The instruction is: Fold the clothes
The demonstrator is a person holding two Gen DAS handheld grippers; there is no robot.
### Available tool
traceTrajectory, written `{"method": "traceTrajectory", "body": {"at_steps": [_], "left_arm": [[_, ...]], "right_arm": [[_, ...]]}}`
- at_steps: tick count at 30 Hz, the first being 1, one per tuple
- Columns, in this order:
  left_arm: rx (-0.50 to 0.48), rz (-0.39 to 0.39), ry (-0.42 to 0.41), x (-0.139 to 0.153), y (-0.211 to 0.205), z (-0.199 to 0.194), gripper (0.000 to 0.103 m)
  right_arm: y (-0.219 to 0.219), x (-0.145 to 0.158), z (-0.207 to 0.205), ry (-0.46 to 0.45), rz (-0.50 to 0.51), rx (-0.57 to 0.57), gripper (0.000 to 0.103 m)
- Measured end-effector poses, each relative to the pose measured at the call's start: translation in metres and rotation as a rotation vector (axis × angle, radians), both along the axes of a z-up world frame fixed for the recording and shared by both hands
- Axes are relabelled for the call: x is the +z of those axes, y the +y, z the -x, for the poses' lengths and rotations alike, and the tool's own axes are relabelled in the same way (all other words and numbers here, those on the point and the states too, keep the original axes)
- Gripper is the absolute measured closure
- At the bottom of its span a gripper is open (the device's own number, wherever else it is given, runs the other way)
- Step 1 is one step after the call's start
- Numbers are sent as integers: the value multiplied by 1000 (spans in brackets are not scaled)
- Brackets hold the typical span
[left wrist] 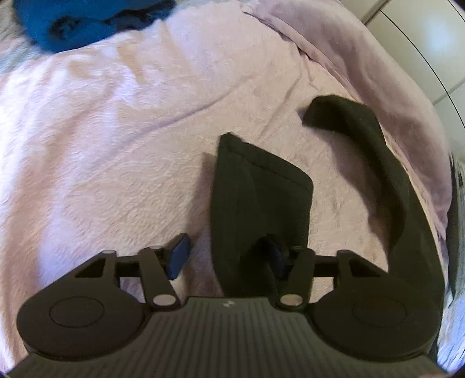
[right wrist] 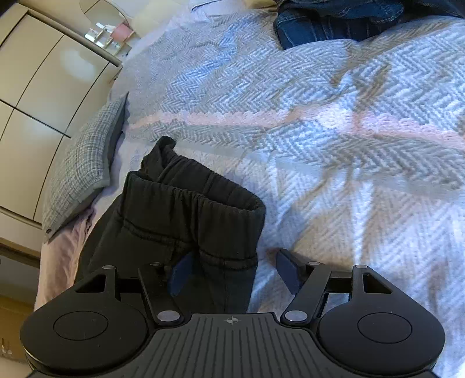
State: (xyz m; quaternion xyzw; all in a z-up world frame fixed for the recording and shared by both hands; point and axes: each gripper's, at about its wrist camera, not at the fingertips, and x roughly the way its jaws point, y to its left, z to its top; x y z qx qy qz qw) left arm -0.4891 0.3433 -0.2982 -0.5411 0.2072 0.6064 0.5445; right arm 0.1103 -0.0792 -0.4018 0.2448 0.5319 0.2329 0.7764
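Bed covers fill both views: a soft pink blanket (left wrist: 122,139) under the left tongs and a grey zigzag blanket (right wrist: 334,122) under the right tongs. Folded jeans (right wrist: 334,26) lie far off at the top of the zigzag blanket, and a blue cloth (left wrist: 72,26) sits at the far edge of the pink one.

The black pants (left wrist: 261,186) lie on the bed between the two hands. One leg end (left wrist: 348,116) curls away to the right in the left view. The waistband (right wrist: 197,200) shows in the right view, puffed up and open.

The left gripper (left wrist: 226,256) has one pad bare and the other tucked into a leg fold; I cannot tell if it pinches the cloth. The right gripper (right wrist: 235,273) is spread wide, with the waistband lying between its pads but not squeezed.

The pants run long from the right hand's end to the left hand's end, so each hand is near its own end. The right one probably needs to close on the waistband next.
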Motion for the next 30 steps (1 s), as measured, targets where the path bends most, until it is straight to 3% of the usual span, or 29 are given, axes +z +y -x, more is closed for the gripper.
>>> {"method": "traceTrajectory", "body": {"at_steps": [1,3,5,8,12,14,15,17,19,22,30], "left_arm": [[-22,-8,-14,3,2,-1,96],[-39,-60,-55,20,1,2,95],[-40,-139,-95,44,-3,9,96],[13,-322,-153,92,-28,38,96],[107,-444,-203,127,-80,89,94],[108,-375,-156,116,-105,100,79],[126,-306,-94,105,-116,102,69],[198,-147,36,78,-135,105,71],[258,-38,81,56,-150,113,71],[311,-34,58,51,-163,126,69],[359,-39,-18,38,-144,135,62]], "right_arm": [[1,2,-1,6,-5,13,60],[3,6,-3,17,-15,39,76],[1,24,-3,-16,-46,75,81],[-8,64,-1,-112,-115,142,82],[-37,122,0,-185,-149,217,83],[-54,125,2,-157,-108,200,83],[-61,122,3,-133,-72,187,82],[-62,98,3,-35,57,153,79],[-64,75,4,59,180,119,68],[-64,52,9,143,252,70,63],[-55,35,13,176,191,1,50]]}}
